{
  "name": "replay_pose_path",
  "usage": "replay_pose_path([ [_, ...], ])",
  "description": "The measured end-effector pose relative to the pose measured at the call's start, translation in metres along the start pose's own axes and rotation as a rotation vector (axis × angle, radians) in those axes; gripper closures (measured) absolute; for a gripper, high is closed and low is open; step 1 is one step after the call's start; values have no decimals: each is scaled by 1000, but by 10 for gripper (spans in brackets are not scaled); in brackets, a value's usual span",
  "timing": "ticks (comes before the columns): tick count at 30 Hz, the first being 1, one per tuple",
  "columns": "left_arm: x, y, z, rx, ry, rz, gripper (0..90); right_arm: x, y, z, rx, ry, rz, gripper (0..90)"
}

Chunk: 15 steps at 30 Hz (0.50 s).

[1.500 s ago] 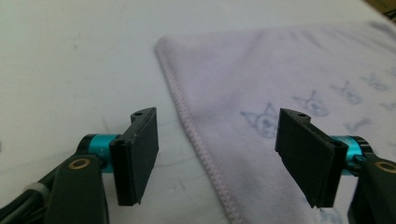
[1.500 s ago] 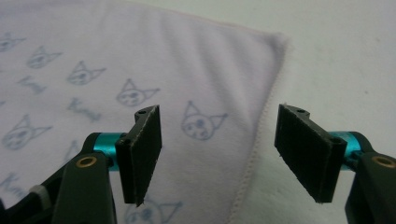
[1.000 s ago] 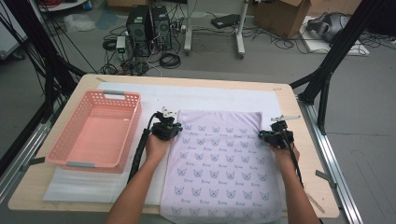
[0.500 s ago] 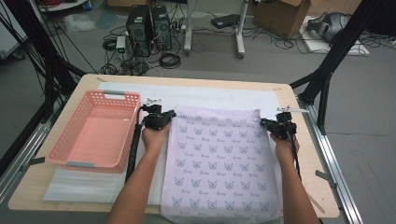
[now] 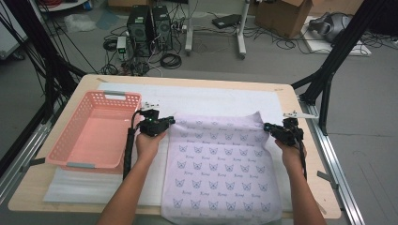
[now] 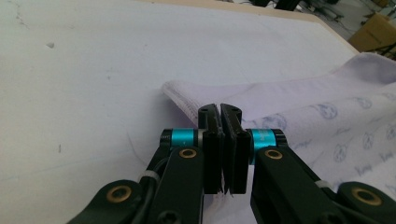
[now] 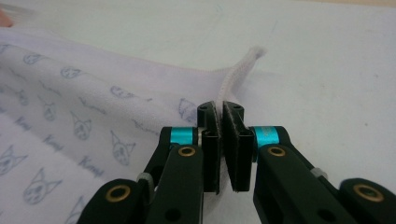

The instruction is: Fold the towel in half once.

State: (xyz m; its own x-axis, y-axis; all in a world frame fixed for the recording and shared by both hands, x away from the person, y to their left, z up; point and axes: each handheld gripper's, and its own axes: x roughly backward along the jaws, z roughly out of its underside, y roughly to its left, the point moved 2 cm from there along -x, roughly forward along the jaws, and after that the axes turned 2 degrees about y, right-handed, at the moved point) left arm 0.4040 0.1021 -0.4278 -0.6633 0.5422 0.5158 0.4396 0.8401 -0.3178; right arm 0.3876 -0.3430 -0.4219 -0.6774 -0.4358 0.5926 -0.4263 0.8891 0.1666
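Hanging off the near edge of the table, the cloth has its bottom hem cut off by the high view's lower border, so how far it drops cannot be told. Its small printed animal faces and script are too faint to read. The cloth's far edge is lifted slightly off the white mat between the two hands, at about the table's centre, with the pink basket at nine o'clock from it. The left gripper has its jaws clamped tight on the cloth's ten o'clock corner; the right gripper is likewise pinched on the two o'clock corner, where a small tuft of hem sticks up past the pads. Both forearms reach in from six o'clock, roughly parallel, grippers pointing inward toward each other.
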Motion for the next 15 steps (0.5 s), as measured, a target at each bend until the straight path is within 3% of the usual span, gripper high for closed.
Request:
replay_pose_path([
  [3, 12, -7, 3, -16, -32, 14, 870, 10, 6, 5, 17, -2, -7, 857],
  [9, 34, -15, 14, -49, -47, 38, 870, 30, 16, 16, 29, -33, -31, 856],
  [13, 44, -21, 29, -85, -46, 37, 870, 39, 23, 26, 43, -31, -36, 856],
  [15, 47, -22, 37, -83, -40, 44, 869, 43, 27, 33, 44, -34, -43, 856],
])
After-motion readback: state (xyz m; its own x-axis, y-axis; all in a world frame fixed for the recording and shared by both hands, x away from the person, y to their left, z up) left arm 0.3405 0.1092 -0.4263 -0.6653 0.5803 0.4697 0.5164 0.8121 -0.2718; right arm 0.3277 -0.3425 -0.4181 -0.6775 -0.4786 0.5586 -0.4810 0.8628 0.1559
